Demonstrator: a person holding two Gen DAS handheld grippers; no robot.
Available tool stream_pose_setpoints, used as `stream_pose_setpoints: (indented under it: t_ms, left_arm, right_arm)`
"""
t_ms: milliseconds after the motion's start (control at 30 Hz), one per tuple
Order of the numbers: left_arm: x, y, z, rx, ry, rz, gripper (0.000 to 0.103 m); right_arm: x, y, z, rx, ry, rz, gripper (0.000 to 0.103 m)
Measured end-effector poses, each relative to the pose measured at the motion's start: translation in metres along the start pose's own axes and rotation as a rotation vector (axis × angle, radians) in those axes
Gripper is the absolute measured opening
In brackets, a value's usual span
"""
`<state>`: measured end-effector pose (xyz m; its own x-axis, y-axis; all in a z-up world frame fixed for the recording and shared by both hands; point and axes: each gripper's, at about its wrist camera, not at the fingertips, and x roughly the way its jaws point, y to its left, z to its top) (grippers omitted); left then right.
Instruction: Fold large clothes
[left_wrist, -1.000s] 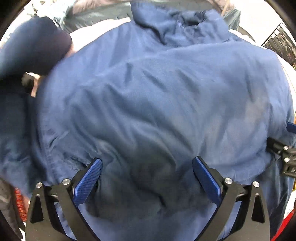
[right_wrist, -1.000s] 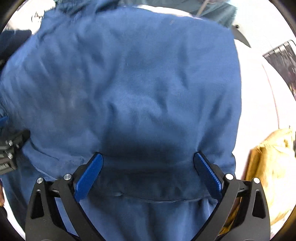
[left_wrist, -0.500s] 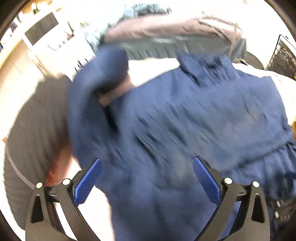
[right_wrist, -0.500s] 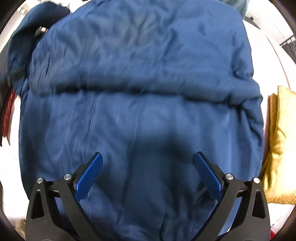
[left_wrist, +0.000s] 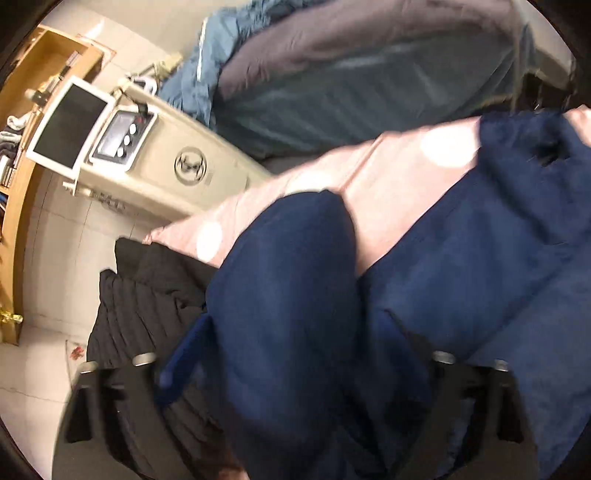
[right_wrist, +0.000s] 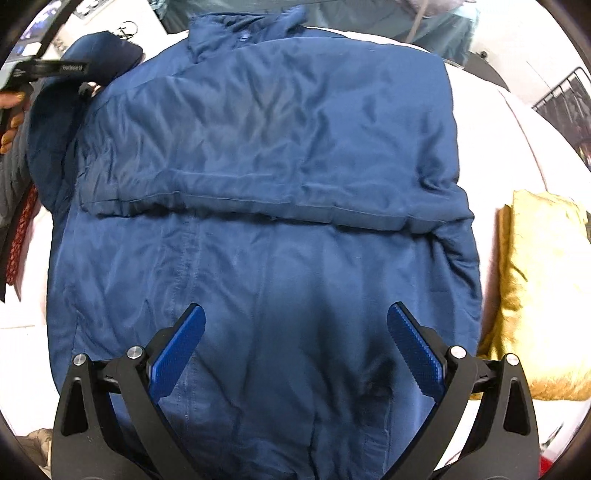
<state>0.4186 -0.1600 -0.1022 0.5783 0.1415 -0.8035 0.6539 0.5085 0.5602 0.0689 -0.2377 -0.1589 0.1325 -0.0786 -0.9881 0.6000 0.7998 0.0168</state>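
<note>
A large navy blue jacket (right_wrist: 266, 192) lies spread on a white bed, its lower part folded up across the middle, collar at the far end. My right gripper (right_wrist: 295, 343) is open and empty above the jacket's near half. My left gripper (left_wrist: 295, 369) is over the jacket's left sleeve (left_wrist: 288, 295), which lies between its open jaws; the view is blurred and I cannot tell whether it touches the cloth. The left gripper also shows in the right wrist view (right_wrist: 48, 70) at the far left by the sleeve.
A gold cushion (right_wrist: 543, 295) lies right of the jacket. A black garment (left_wrist: 147, 306) lies left of the sleeve. A beige machine (left_wrist: 166, 158) stands on the floor beyond. Grey and blue bedding (left_wrist: 369, 74) is piled at the far end.
My left gripper has swung left from above the jacket's body to the left sleeve. My right gripper has pulled back and up, showing the whole folded jacket.
</note>
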Motion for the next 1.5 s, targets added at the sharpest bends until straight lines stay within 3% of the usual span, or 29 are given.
stream_pose_setpoints:
  t_ms: [33, 67, 167, 267, 400, 433, 500, 533, 567, 600, 667, 733, 800, 833, 867, 900, 1033, 1133, 1267, 1367, 1500]
  left_arm:
    - [0.008, 0.004, -0.001, -0.005, 0.036, -0.006, 0.050]
    - [0.010, 0.009, -0.004, -0.021, 0.046, -0.026, 0.041]
    - [0.005, 0.033, -0.013, -0.096, 0.030, -0.101, 0.022]
    - [-0.010, 0.063, -0.022, -0.247, 0.002, -0.256, 0.016]
    - [-0.051, 0.112, -0.046, -0.456, -0.166, -0.666, 0.014]
    - [-0.067, 0.125, -0.059, -0.490, -0.260, -0.834, 0.014]
    - [-0.088, 0.139, -0.083, -0.503, -0.407, -1.076, 0.014]
    - [-0.096, 0.145, -0.099, -0.518, -0.476, -1.232, 0.014]
    - [-0.095, 0.146, -0.108, -0.519, -0.496, -1.332, 0.014]
    - [-0.094, 0.144, -0.113, -0.520, -0.498, -1.376, 0.015]
    - [-0.085, 0.123, -0.119, -0.481, -0.416, -1.368, 0.019]
    - [-0.072, 0.083, -0.118, -0.381, -0.257, -1.315, 0.019]
    - [-0.061, 0.043, -0.115, -0.293, -0.143, -1.252, 0.032]
    - [-0.050, 0.018, -0.112, -0.265, -0.058, -1.195, 0.051]
    - [-0.041, 0.002, -0.111, -0.250, -0.007, -1.142, 0.060]
    - [-0.037, -0.011, -0.109, -0.237, 0.015, -1.096, 0.063]
    - [-0.036, -0.026, -0.102, -0.279, -0.002, -0.980, 0.086]
    - [-0.048, -0.023, -0.097, -0.286, -0.001, -0.935, 0.090]
    - [-0.076, 0.000, -0.109, -0.307, -0.096, -0.865, 0.097]
    - [-0.080, 0.025, -0.123, -0.397, -0.121, -0.870, 0.096]
    - [-0.072, 0.052, -0.153, -0.511, -0.081, -0.842, 0.096]
  right_arm:
    - [0.000, -0.001, -0.001, 0.003, 0.001, -0.003, 0.098]
    - [0.001, -0.002, -0.002, 0.005, 0.001, -0.009, 0.098]
    - [0.004, -0.006, -0.011, 0.008, 0.000, -0.014, 0.098]
    - [0.007, -0.002, -0.008, 0.003, 0.001, -0.010, 0.098]
    - [0.001, 0.010, 0.005, -0.006, -0.027, 0.029, 0.098]
    - [-0.002, 0.014, 0.012, -0.009, -0.040, 0.052, 0.098]
    - [-0.009, 0.022, 0.022, -0.015, -0.068, 0.101, 0.098]
    - [-0.012, 0.027, 0.027, -0.019, -0.079, 0.125, 0.098]
    - [-0.014, 0.032, 0.033, -0.022, -0.086, 0.147, 0.098]
    - [-0.015, 0.037, 0.038, -0.023, -0.093, 0.168, 0.098]
    - [-0.013, 0.044, 0.047, -0.017, -0.093, 0.199, 0.098]
    - [-0.008, 0.051, 0.054, 0.013, -0.082, 0.228, 0.098]
    - [0.000, 0.051, 0.059, 0.061, -0.061, 0.261, 0.098]
    - [0.006, 0.051, 0.061, 0.081, -0.045, 0.273, 0.098]
    - [0.013, 0.050, 0.062, 0.103, -0.018, 0.274, 0.098]
    - [0.018, 0.048, 0.061, 0.119, -0.001, 0.269, 0.098]
    - [0.020, 0.036, 0.056, 0.148, 0.005, 0.241, 0.098]
    - [0.020, 0.022, 0.051, 0.175, -0.004, 0.211, 0.098]
    - [0.027, 0.003, 0.050, 0.203, -0.022, 0.195, 0.098]
    - [0.036, 0.005, 0.057, 0.178, -0.019, 0.210, 0.098]
    - [0.049, 0.031, 0.072, 0.097, -0.006, 0.237, 0.098]
